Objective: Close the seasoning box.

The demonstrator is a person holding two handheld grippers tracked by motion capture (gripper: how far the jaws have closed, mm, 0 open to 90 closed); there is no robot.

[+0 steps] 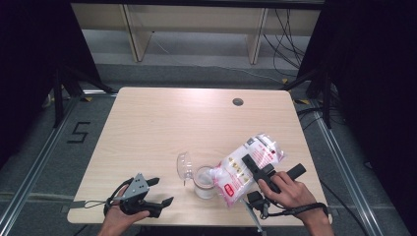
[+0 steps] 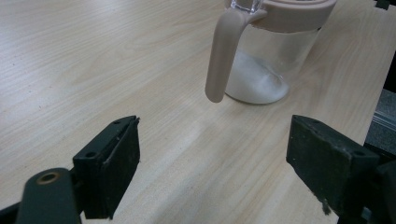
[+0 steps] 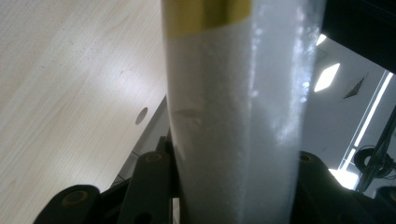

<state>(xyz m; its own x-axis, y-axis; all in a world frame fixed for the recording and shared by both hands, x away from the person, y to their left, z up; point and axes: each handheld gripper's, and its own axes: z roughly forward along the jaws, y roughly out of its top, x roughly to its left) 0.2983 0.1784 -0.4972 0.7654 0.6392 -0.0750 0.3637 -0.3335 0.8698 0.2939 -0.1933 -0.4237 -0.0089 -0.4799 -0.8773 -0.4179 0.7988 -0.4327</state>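
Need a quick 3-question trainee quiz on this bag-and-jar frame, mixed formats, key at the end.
1. True or false: the left gripper is clamped on the jar.
2. What does the right gripper hold? A) spoon B) bag of white grains C) lid
3. Fill in: the bag's lower end tilts toward the jar's open ____.

Key
1. False; its jaws stand open, apart from the jar.
2. B
3. mouth; some white grains already lie inside, and the flip lid stands open.

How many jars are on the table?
1. The jar stands near the table's front edge, its lid flipped open, with some white powder inside. The tilted bag leans over it, so nothing tells if another hides behind.
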